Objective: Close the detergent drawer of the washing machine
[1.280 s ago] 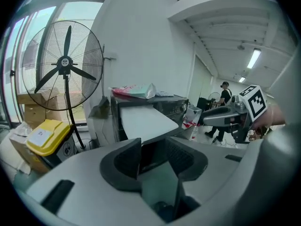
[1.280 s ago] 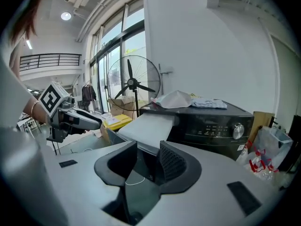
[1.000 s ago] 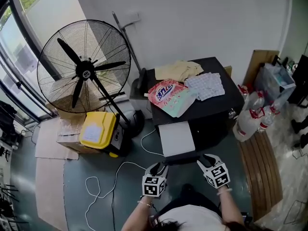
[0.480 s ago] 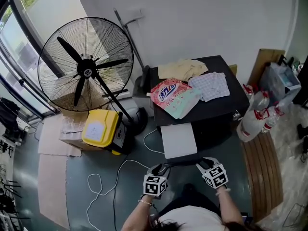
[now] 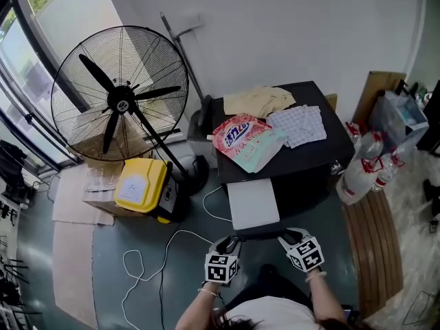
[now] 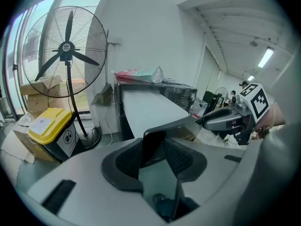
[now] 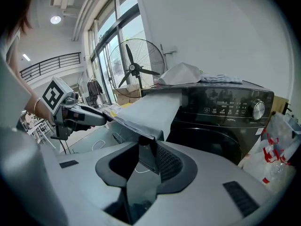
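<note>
The left tool [image 6: 154, 149] is wide with its jaws closing, and the dark front edge of the drawer [image 6: 150, 109] stands between the pads at the drawer's left corner; whether the pads yet press on it cannot be told; the right tool [image 7: 148, 157] is also fairly wide and closing, with the drawer's right front corner [image 7: 153, 109] between its jaws. From the head view the left tool [image 5: 230, 241] and right tool [image 5: 285, 236] sit at the two near corners of the drawer [image 5: 253, 201], each held by a hand at the bottom of the picture; the drawer is pulled well out from the front of the washer [image 5: 309, 155] as a pale flat slab, level and projecting toward the person. The washer is black, with a lit control strip and a dial on its front [image 7: 221, 109]. On top of the washer lie a pink and green bag [image 5: 244, 137], a beige cloth [image 5: 258, 100] behind it and a checked cloth [image 5: 297, 124] beside it. Left of the washer stands a large fan [image 5: 120, 95], with a yellow bin [image 5: 141, 186] near its base; a white cable [image 5: 172, 249] trails over the floor in front of the bin. Right of the washer stand clear bottles [image 5: 361, 167], and a wooden board [image 5: 375, 246] lies on the floor.
</note>
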A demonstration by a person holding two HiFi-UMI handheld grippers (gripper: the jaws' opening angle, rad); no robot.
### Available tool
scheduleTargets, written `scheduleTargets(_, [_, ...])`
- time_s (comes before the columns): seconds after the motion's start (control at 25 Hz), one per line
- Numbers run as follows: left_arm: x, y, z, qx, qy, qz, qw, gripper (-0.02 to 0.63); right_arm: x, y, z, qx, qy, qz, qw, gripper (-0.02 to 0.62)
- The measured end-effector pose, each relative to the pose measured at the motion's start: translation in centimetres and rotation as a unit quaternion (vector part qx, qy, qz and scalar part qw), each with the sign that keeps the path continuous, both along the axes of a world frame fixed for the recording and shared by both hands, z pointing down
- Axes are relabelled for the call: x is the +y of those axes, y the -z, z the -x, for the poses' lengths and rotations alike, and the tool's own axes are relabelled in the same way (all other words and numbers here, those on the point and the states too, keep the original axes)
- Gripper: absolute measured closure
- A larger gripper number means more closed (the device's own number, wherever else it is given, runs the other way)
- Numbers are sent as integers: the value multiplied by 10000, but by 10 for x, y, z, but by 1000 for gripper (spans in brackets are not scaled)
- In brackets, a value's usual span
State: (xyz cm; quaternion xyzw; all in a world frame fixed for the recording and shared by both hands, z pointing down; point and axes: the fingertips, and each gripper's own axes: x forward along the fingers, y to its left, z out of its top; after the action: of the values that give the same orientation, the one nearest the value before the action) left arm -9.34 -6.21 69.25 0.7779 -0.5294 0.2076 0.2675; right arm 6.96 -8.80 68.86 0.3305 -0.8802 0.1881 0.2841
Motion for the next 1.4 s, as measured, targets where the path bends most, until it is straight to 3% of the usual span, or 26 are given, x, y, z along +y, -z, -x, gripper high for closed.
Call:
scheduleTargets(0.64, [-3, 11, -2, -15, 181, 46, 9998, 449, -3, 13, -3, -136, -67, -81, 9999, 463])
scheduleTargets(1.4, [-19, 11, 2, -112, 566, 43, 9983, 449, -20, 11, 2, -447, 264, -19, 9986, 462])
